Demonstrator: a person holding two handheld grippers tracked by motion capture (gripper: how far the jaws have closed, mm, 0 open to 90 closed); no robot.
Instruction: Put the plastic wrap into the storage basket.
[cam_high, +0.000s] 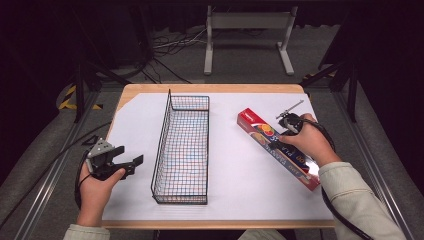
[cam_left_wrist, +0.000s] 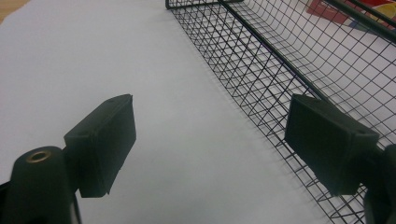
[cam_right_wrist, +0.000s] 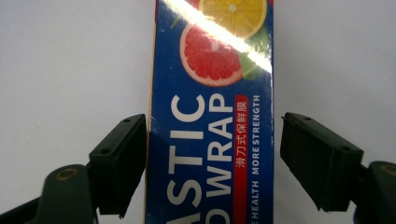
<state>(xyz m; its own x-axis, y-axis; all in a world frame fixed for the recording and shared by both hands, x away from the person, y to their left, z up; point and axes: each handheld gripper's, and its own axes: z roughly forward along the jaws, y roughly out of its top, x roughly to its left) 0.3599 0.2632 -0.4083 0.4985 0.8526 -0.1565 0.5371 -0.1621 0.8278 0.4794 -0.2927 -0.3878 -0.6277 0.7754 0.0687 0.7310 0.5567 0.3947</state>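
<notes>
Blue and red cardboard, the long box of plastic wrap (cam_high: 278, 146) is lying flat on the white paper-covered worktop (cam_high: 235, 175), well to the right of the black wire mesh basket (cam_high: 183, 148) and slanted across its own patch of paper. I am holding my right gripper (cam_right_wrist: 212, 158) over it: in the right gripper view the jaws are standing spread on either side of the box, the left one right at its edge, the other one clear of the far side, so nothing is clamped yet. My judgement is that the work is only starting; the box is not lifted, and the basket is holding nothing that I can see. My left gripper (cam_high: 124, 161) is waiting just beside the basket's left wall, jaws released and holding nothing. Left to do, as I am reading it: closing on the box, raising it, carrying it over the basket rim and setting it down inside.
</notes>
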